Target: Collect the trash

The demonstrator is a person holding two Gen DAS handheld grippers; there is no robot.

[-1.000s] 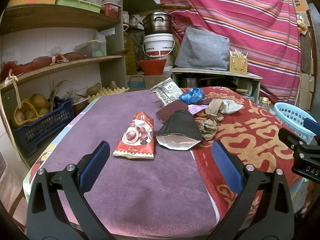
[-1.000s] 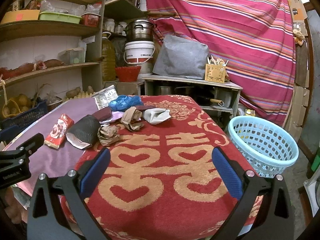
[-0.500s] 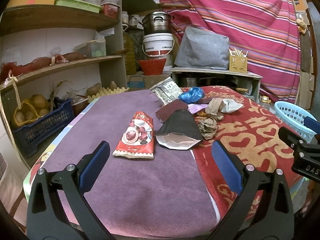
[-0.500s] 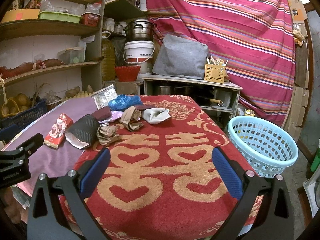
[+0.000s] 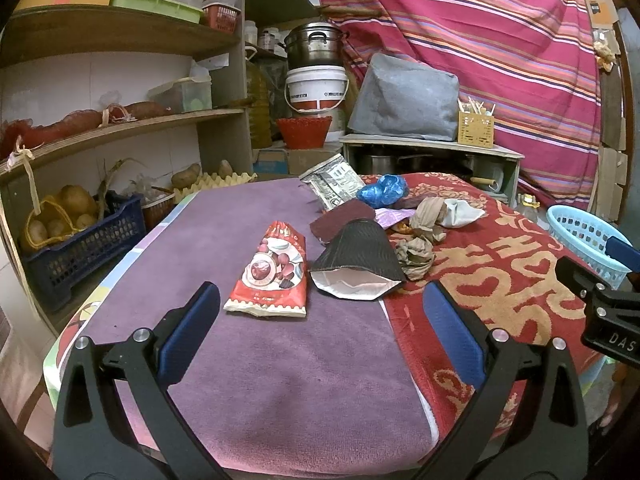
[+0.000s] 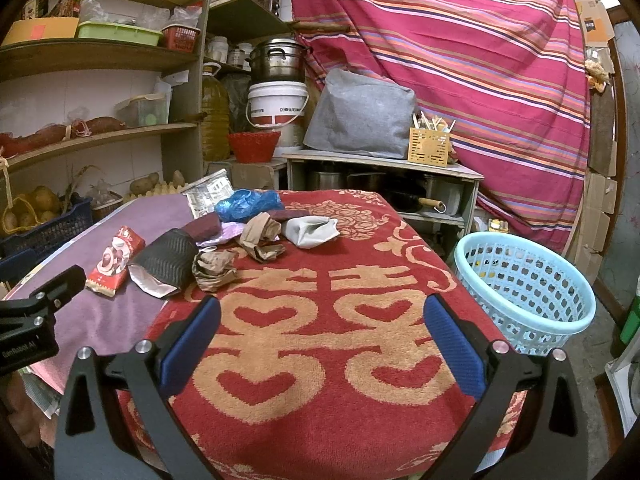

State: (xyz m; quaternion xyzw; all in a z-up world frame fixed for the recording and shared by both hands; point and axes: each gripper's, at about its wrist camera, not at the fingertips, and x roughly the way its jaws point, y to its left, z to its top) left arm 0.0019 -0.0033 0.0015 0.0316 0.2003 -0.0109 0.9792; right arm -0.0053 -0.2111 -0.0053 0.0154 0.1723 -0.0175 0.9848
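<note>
Trash lies across the middle of the table: a red snack wrapper [image 5: 272, 276] [image 6: 114, 260], a black foil-lined pouch [image 5: 358, 262] [image 6: 168, 262], crumpled brown paper [image 5: 416, 254] [image 6: 214, 268], a blue plastic bag [image 5: 382, 190] [image 6: 248, 202], a white crumpled wrapper [image 6: 310, 232] and a printed silver packet [image 5: 332, 184]. A light blue basket [image 6: 524, 292] [image 5: 584, 236] stands off the table's right side. My left gripper [image 5: 320, 334] is open and empty, short of the red wrapper. My right gripper [image 6: 320, 338] is open and empty over the red cloth.
The table carries a purple cloth [image 5: 224, 240] on the left and a red patterned cloth [image 6: 320, 320] on the right. Shelves with a dark blue crate of potatoes [image 5: 76, 240] stand at left. A low cabinet [image 6: 380, 176], a white bucket and a pot stand behind.
</note>
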